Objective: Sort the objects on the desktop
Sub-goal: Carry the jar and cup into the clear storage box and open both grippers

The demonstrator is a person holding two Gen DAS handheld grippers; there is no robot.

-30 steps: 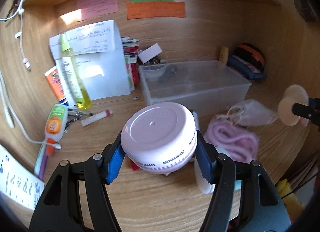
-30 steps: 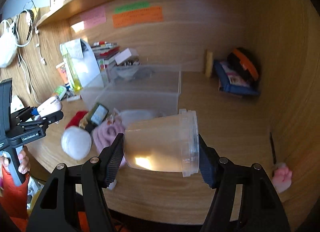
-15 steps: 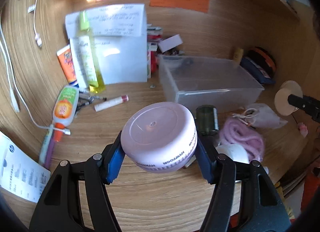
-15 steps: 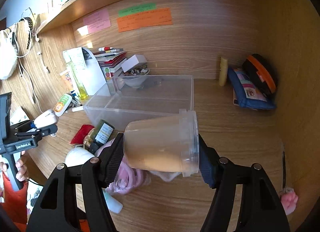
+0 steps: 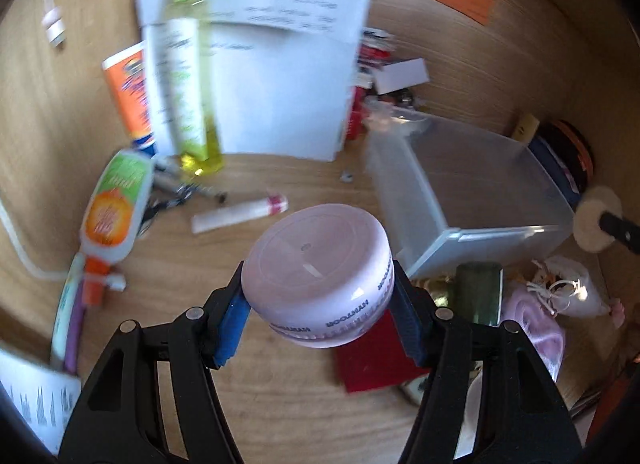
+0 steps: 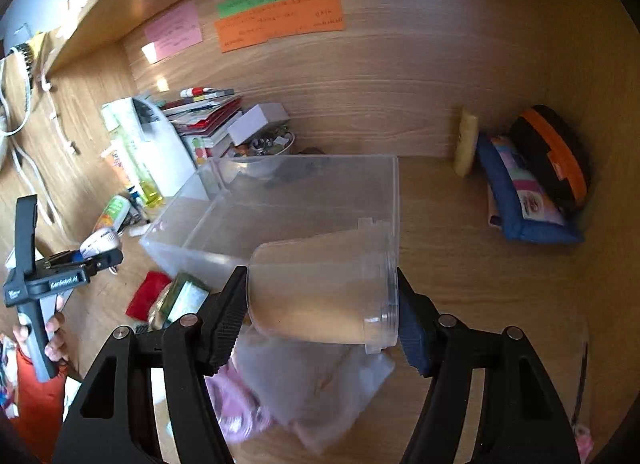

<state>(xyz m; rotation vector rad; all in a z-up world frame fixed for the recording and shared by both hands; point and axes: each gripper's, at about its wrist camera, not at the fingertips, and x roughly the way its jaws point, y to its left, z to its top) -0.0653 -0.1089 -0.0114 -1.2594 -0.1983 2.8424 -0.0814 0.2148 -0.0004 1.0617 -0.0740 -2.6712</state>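
Observation:
My left gripper is shut on a round pale pink lid, held above the wooden desk left of the clear plastic bin. My right gripper is shut on a clear plastic jar lying on its side, mouth to the right, held over the near right corner of the bin. In the right wrist view the left gripper shows at far left with the lid, a hand on its handle. The jar's base appears at the right edge of the left wrist view.
Left of the bin lie a yellow bottle, an orange tube, a glue bottle and a lip balm. Near the bin's front sit a red card, a green bottle, a pink cloth and a pouch. Blue and orange cases rest back right.
The left gripper has carried the pink lid leftward and rolled, so the bin now lies to its right. The right gripper has carried the jar toward the bin, over its near corner.

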